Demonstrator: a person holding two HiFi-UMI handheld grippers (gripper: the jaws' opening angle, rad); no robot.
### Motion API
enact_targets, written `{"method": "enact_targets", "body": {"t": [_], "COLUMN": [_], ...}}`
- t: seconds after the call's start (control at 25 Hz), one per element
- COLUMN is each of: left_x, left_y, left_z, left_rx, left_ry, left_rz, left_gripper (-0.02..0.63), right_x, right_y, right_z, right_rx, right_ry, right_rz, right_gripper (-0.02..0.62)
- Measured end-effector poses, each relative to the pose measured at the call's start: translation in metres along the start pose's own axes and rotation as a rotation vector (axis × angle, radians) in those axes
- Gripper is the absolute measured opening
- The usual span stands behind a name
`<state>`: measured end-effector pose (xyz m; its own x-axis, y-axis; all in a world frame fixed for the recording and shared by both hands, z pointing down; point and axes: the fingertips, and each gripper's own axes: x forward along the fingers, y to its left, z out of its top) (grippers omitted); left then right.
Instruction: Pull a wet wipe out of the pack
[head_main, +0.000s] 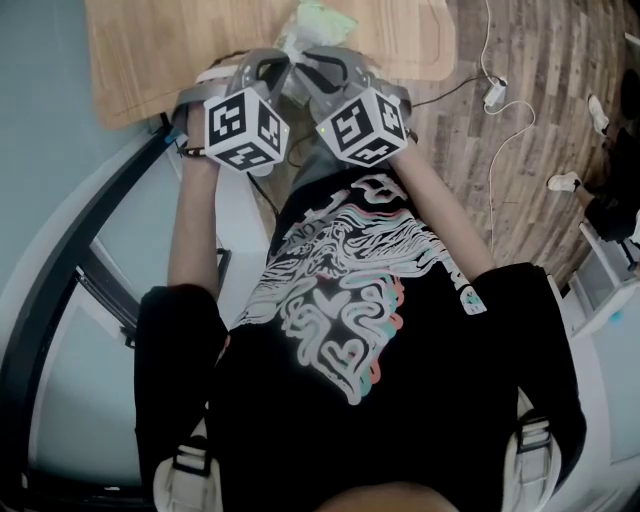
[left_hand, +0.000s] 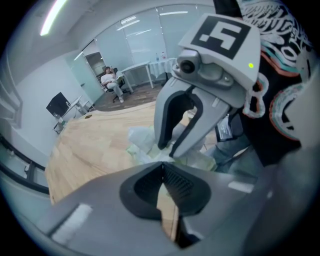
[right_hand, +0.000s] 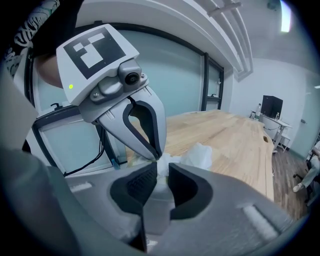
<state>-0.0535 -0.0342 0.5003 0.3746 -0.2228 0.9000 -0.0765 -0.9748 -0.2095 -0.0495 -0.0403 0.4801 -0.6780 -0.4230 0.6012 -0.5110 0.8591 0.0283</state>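
The person's black T-shirt (head_main: 340, 300) fills the lower half of the head view, printed with a white swirling graphic edged in pink and teal; the small lettering on it is too warped to read.

The pack (head_main: 318, 20) lies at the top centre of that view, on the near edge of the pale wooden bench (head_main: 150, 50). It is a crumpled, soft, pale green and whitish packet, and any print on it is too blurred to read. A white wet wipe (right_hand: 200, 155) stands up out of it in a rumpled tuft at the centre of the right gripper view.

The right gripper (right_hand: 160, 170) has its jaws drawn in close with a strip of that white wipe caught between them. The left gripper (left_hand: 162, 167) is clenched, its tips meeting right against the pack; whether they nip a thin edge of the wrapper cannot be told. The two grippers cross just below the pack, tips almost touching.

Each carries a marker cube (head_main: 245, 125) with black-and-white squares.

At the upper right of the head view, white cables (head_main: 497, 92) and plugs lie on the wood-plank floor (head_main: 540, 150). In the left gripper view a person (left_hand: 112, 82) sits in a chair at the upper left.
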Motion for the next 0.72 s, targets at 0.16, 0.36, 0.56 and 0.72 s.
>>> {"method": "enact_targets", "body": {"t": [0.16, 0.36, 0.56, 0.72], "left_x": [0.001, 0.0013, -0.0026, -0.0058], "left_y": [0.0008, -0.0008, -0.0012, -0.001], "left_z": [0.003, 0.0048, 0.0027, 0.0025], "left_rx": [0.017, 0.028, 0.028, 0.029], "left_ry": [0.0, 0.001, 0.007, 0.009], "left_rz": [0.003, 0.003, 0.006, 0.009], "left_gripper": [-0.009, -0.009, -0.009, -0.009], "right_x": [0.0042, 0.009, 0.0075, 0.007], "right_y": [-0.0006, -0.0006, 0.0003, 0.0002], "right_z": [-0.0011, -0.0044, -0.004, -0.0039], "right_rx": [-0.02, -0.016, 0.006, 0.006], "right_ry": [0.012, 0.036, 0.026, 0.022], "right_rz": [0.0, 0.019, 0.014, 0.005], "right_gripper": [0.069, 0.067, 0.066, 0.066]}}
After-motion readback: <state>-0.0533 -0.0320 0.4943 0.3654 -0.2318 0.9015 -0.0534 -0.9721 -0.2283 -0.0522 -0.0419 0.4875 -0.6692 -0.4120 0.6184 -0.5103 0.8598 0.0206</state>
